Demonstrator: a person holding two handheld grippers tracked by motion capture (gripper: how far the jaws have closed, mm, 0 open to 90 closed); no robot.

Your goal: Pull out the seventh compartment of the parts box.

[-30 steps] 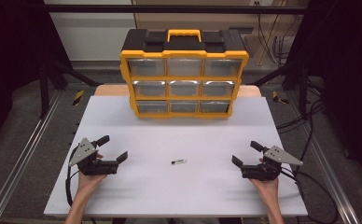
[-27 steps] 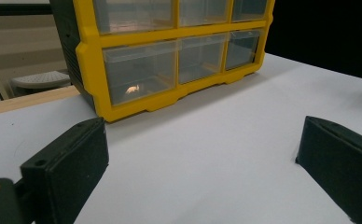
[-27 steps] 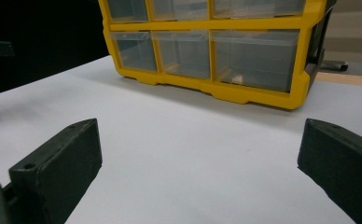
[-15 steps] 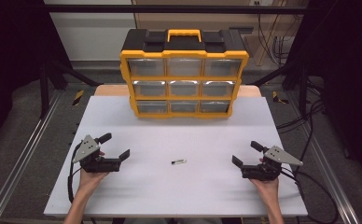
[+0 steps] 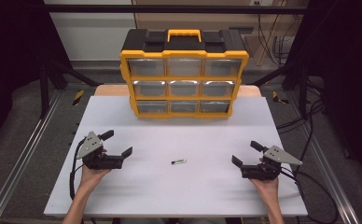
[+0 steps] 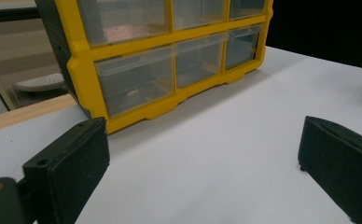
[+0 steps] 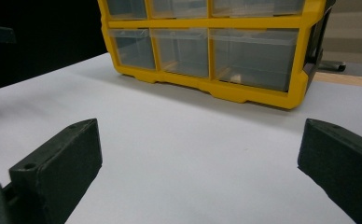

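Both my left hand-held gripper point(image 5: 116, 143) and right hand-held gripper point(image 5: 247, 153) sit wide and empty. I'd bring one low over the small screw point(image 5: 178, 162) on the bench point(image 5: 179, 196), jaws straddling it squarely before closing.

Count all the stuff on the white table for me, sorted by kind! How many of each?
Claws: 2, the left claw and the right claw, both open and empty
Yellow drawer box: 1, with 9 clear drawers
Small dark part lying between the claws: 1
Total: 4 things
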